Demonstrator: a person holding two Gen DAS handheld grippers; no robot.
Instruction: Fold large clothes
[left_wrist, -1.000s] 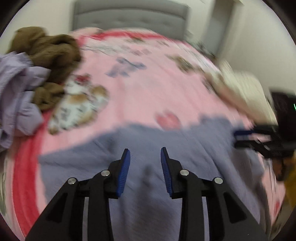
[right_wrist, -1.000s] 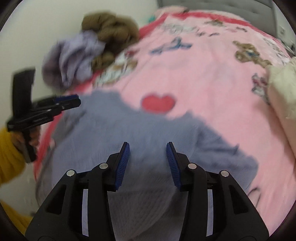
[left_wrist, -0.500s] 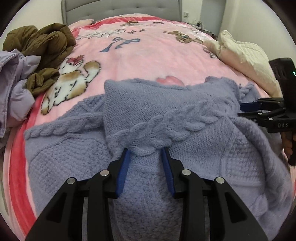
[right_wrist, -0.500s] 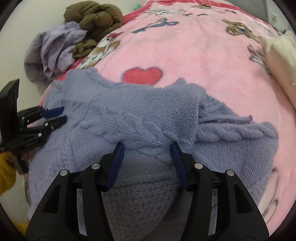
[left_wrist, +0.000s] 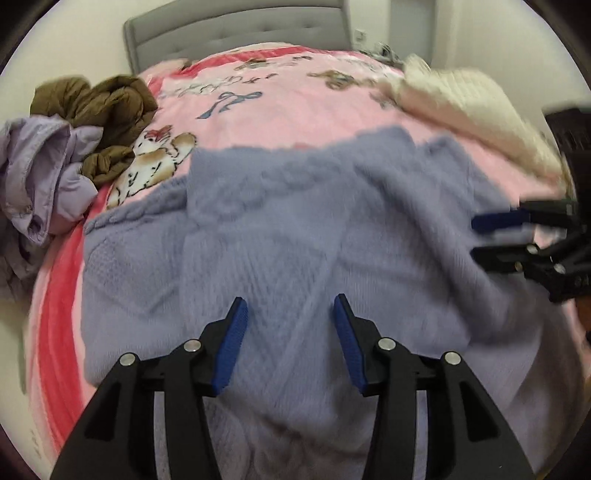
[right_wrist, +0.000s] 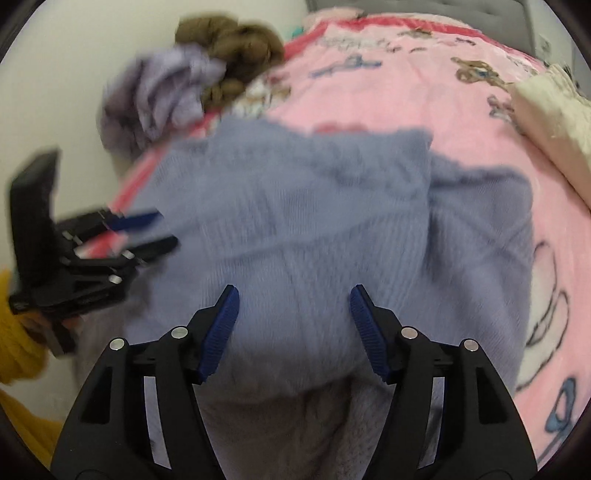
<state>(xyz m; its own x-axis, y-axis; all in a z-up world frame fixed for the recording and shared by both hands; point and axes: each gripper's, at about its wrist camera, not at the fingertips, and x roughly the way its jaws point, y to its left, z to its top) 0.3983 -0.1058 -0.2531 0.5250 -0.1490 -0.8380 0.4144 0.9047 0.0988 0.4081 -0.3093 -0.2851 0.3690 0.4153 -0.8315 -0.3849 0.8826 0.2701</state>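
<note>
Since half a second ago both grippers have let go of the cable-knit fold they pinched and pulled back off it; the sweater now lies doubled over on the bed.

Left wrist view: the left gripper (left_wrist: 289, 341) is opening, pads clear of the knit, nothing pinched between them. The sweater (left_wrist: 314, 229) lies directly ahead of and beneath the jaws, its long axis running left to right across the pink blanket (left_wrist: 295, 107). The folded-over panel sits on top, its far edge near the blanket's middle. The right gripper (left_wrist: 491, 236) shows at the right edge, jaws apart, over the sweater's right end (frame is blurred).

Right wrist view: the right gripper (right_wrist: 293, 332) is also opening, nothing between the pads. The sweater (right_wrist: 332, 221) lies ahead and below; the left gripper (right_wrist: 155, 232) hovers at its left end.

Judgement: each hand is nearest its own end, so a next fold would bring the ends inward.
</note>
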